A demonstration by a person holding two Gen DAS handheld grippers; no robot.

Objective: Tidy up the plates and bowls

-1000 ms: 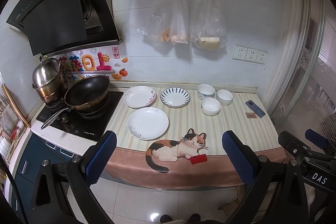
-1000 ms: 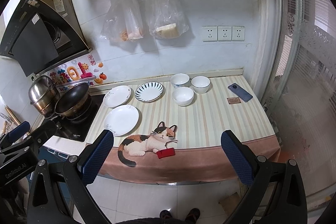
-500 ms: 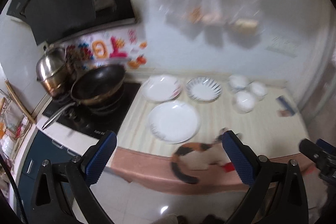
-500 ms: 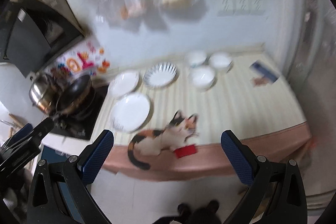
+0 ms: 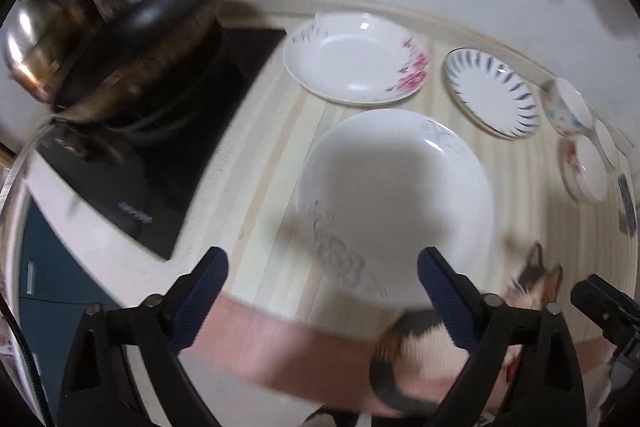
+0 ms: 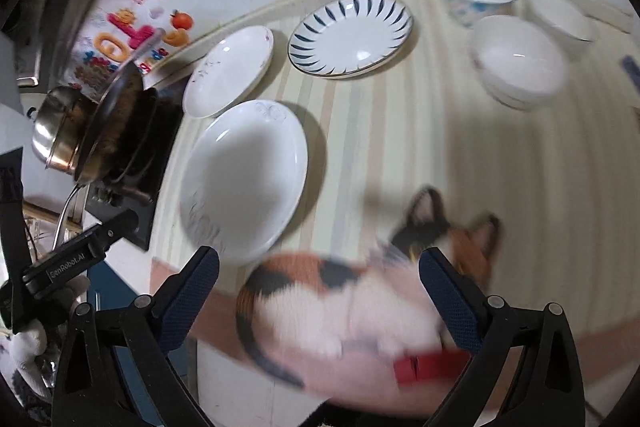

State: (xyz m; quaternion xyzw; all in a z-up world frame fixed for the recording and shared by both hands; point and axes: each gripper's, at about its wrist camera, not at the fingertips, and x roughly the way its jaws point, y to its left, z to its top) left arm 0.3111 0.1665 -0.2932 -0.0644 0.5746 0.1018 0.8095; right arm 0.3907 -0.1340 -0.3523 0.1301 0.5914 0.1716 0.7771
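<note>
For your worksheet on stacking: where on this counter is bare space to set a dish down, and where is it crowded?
Free: the striped cloth in front of the bowls, right of the near white plate, above the cat print. Crowded: the back row, where the floral plate, blue-striped plate and bowls sit, and the stove side with the wok.

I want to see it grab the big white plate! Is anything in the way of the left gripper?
Nothing visible. The left gripper is open, with the big white plate right in front of it on the striped mat. The flowered plate and blue-striped plate lie farther back.
</note>
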